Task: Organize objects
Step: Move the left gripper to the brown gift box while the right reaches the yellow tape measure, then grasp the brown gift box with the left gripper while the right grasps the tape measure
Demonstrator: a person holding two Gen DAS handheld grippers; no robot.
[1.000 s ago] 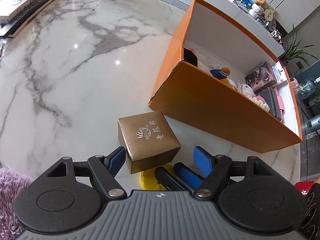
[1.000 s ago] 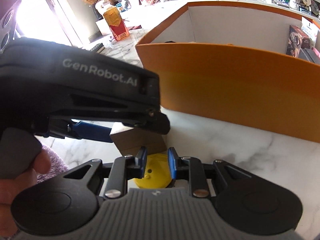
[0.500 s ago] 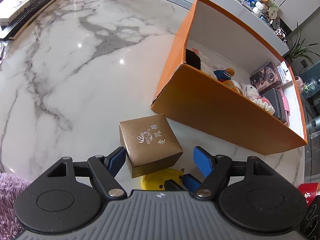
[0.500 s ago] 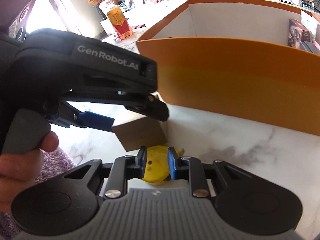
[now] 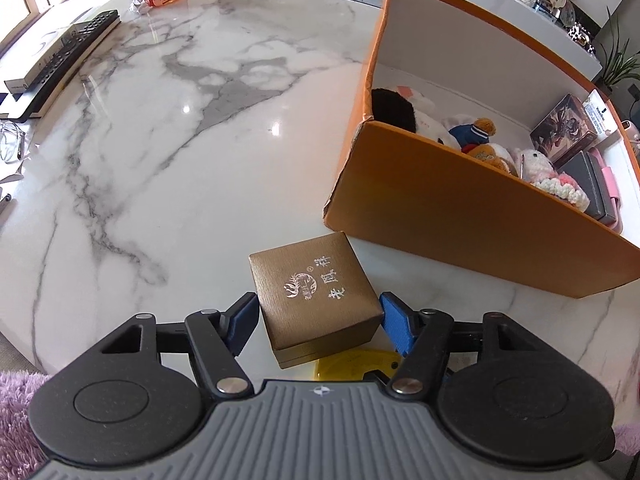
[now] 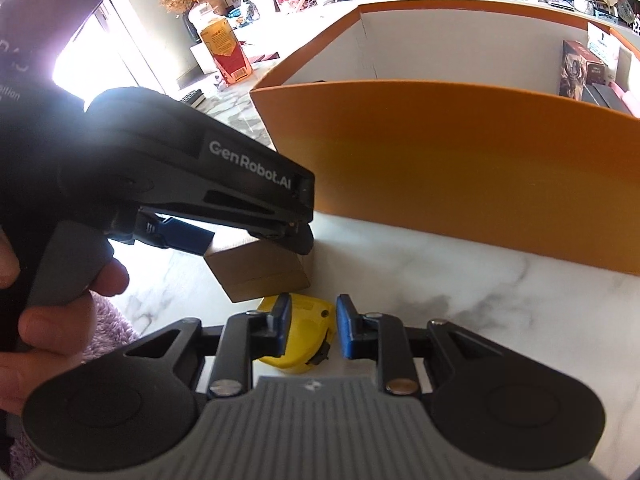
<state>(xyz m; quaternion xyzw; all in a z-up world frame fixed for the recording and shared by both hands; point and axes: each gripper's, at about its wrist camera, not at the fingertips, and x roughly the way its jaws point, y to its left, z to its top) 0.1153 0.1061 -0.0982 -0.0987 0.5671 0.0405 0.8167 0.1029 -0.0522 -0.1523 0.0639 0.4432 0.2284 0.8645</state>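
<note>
Brown square gift box with silver lettering (image 5: 316, 292) sat between the blue pads of my left tool (image 5: 318, 320), jaws spread wide. The left pad (image 5: 243, 322) looked at or just off the box's side; the right pad (image 5: 396, 326) stood apart from it. Couldn't tell whether the box rested on the white marble counter (image 5: 160, 140) or was lifted; it looked tilted. Right wrist view showed the same box (image 6: 260, 272) under the left tool's black body, a blue pad at its upper left corner.

My right tool (image 6: 310, 330) had its jaws narrowly apart around a yellow plastic tape measure (image 6: 304, 334). Its left pad was against the yellow body; a small gap showed at the right pad (image 6: 346, 332). The tape measure (image 5: 356, 364) lay just below the gift box, partly hidden by it.

Large orange cardboard box with white interior (image 5: 460, 216) stood open on the counter just beyond the gift box, holding plush toys (image 5: 472, 136) and small cases. A black remote (image 5: 86, 36) lay at the counter's far left edge.
</note>
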